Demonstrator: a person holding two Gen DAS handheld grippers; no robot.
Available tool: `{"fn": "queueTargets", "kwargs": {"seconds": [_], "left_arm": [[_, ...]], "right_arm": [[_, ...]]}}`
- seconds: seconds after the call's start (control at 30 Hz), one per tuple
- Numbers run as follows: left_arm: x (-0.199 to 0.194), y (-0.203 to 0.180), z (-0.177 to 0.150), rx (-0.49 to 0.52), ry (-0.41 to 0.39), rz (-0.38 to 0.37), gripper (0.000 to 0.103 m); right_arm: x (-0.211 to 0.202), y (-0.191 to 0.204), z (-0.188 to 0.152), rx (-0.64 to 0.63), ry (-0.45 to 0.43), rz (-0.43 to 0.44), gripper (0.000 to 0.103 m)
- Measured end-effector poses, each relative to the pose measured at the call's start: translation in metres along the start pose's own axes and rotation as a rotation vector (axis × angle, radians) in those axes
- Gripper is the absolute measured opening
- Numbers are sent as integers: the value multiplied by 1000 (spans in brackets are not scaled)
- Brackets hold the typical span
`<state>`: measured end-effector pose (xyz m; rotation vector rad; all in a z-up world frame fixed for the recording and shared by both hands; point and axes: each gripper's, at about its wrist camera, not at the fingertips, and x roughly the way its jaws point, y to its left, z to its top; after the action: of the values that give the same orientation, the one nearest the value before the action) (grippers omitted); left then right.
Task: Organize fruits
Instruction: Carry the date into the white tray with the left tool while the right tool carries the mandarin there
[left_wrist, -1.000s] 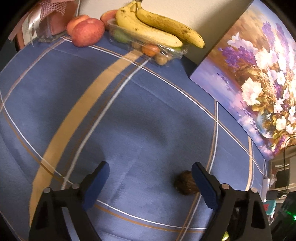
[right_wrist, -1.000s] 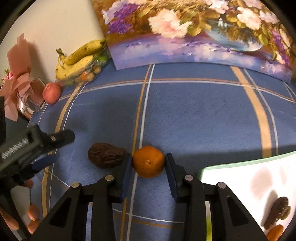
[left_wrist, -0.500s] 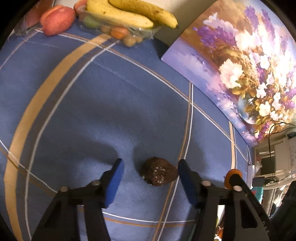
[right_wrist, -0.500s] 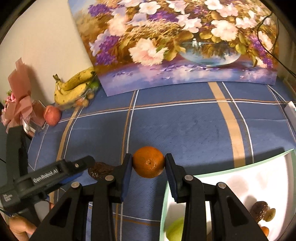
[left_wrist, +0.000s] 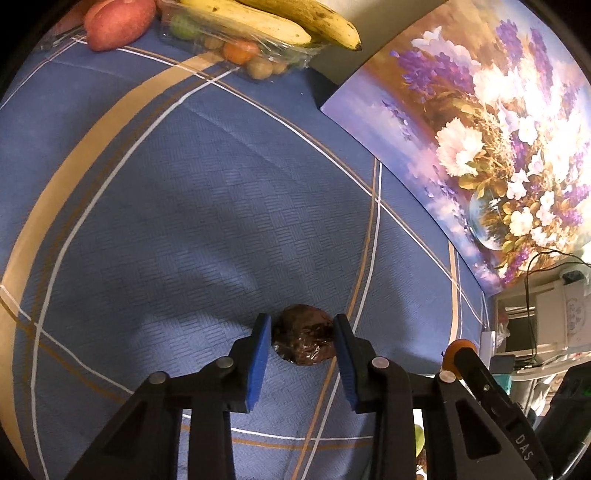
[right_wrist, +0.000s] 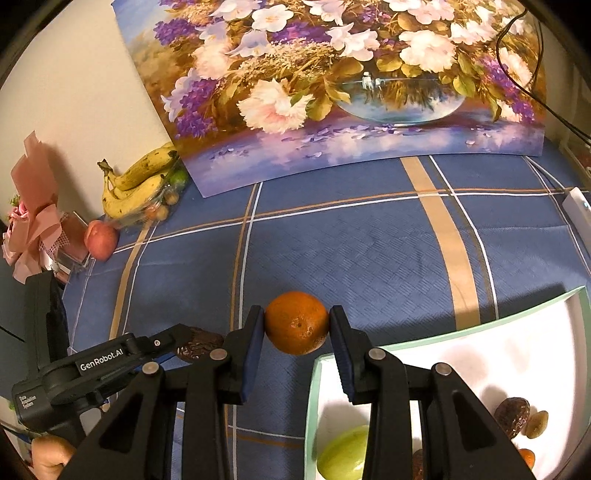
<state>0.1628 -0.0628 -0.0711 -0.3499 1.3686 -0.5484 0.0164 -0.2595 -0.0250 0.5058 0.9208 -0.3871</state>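
Observation:
My left gripper (left_wrist: 301, 328) has its blue pads against both sides of a dark brown wrinkled fruit (left_wrist: 304, 339) that rests on the blue plaid tablecloth. That fruit also shows in the right wrist view (right_wrist: 199, 343), partly hidden by the left gripper (right_wrist: 173, 341). My right gripper (right_wrist: 296, 321) is shut on an orange (right_wrist: 296, 323) and holds it above the cloth beside the near left corner of a white tray (right_wrist: 461, 332). The tray holds a green fruit (right_wrist: 345, 458) and several small brown and orange fruits (right_wrist: 513, 415).
Bananas (left_wrist: 277, 18) lie on a clear pack of small fruits (left_wrist: 243, 55) at the far edge, with a red apple (left_wrist: 118, 22) beside them. A flower painting (right_wrist: 332, 92) leans against the wall. A pink bouquet (right_wrist: 29, 214) stands at the left.
My left gripper has moved onto the dark fruit and closed around it. My right gripper has lifted the orange off the cloth and carried it right toward the tray.

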Motion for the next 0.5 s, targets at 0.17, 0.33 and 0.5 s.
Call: {"fn": "queueTargets", "kwargs": {"seconds": [0.17, 0.33, 0.5], "left_arm": [[-17, -2, 1, 13, -34, 12, 36], [-34, -7, -1, 27, -66, 10, 36], [-48, -14, -6, 42, -85, 12, 36]], "right_arm": [[-4, -1, -1, 1, 6, -11, 37], [-12, -4, -3, 5, 1, -23, 37], [-23, -8, -5, 3, -4, -47, 37]]}}
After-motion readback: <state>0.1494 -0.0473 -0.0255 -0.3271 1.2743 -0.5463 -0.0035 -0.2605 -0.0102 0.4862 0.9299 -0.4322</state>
